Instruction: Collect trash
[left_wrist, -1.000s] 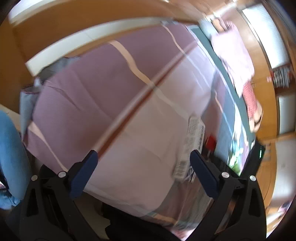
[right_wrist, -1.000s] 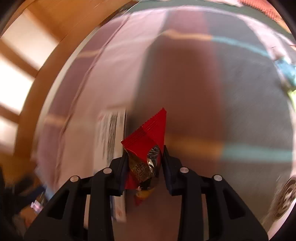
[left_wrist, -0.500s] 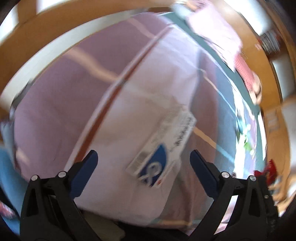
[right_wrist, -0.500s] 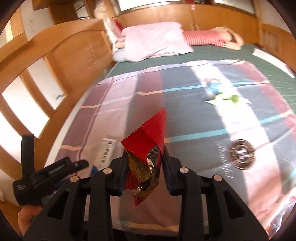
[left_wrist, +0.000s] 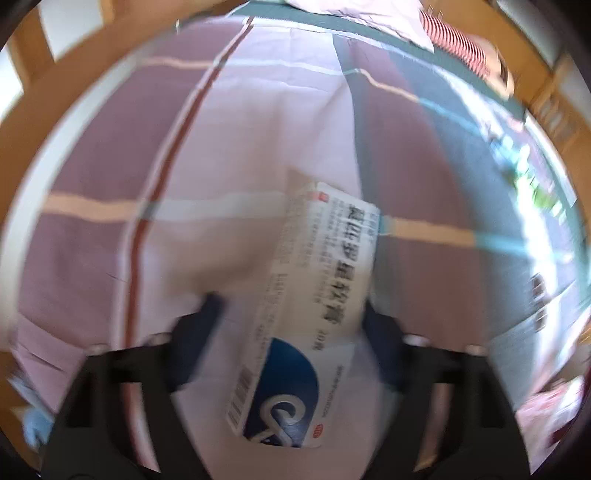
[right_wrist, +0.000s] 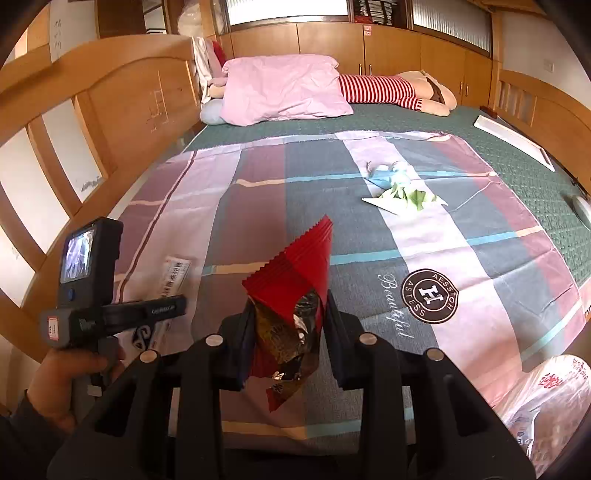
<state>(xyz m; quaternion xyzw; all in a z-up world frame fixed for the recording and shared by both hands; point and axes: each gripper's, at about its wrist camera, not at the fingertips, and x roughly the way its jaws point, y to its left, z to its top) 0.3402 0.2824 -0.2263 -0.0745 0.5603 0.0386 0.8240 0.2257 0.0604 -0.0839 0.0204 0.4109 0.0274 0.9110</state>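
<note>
A white and blue medicine box (left_wrist: 314, 295) lies flat on the striped bedspread. My left gripper (left_wrist: 291, 317) is open, with one finger on each side of the box; the view is blurred. The box also shows in the right wrist view (right_wrist: 173, 277), partly behind the left gripper's body. My right gripper (right_wrist: 288, 325) is shut on a red crumpled snack wrapper (right_wrist: 299, 291) and holds it above the bed. Blue and green scraps with white paper (right_wrist: 402, 192) lie further up the bedspread.
A white plastic bag (right_wrist: 546, 406) sits at the bed's near right corner. A pink pillow (right_wrist: 284, 88) and a striped plush toy (right_wrist: 391, 90) lie at the head. A wooden bed frame (right_wrist: 110, 110) runs along the left.
My left gripper has moved down onto the medicine box and its fingers have narrowed around it. My right gripper has lifted back with the red wrapper, and the whole bed has come into its view.
</note>
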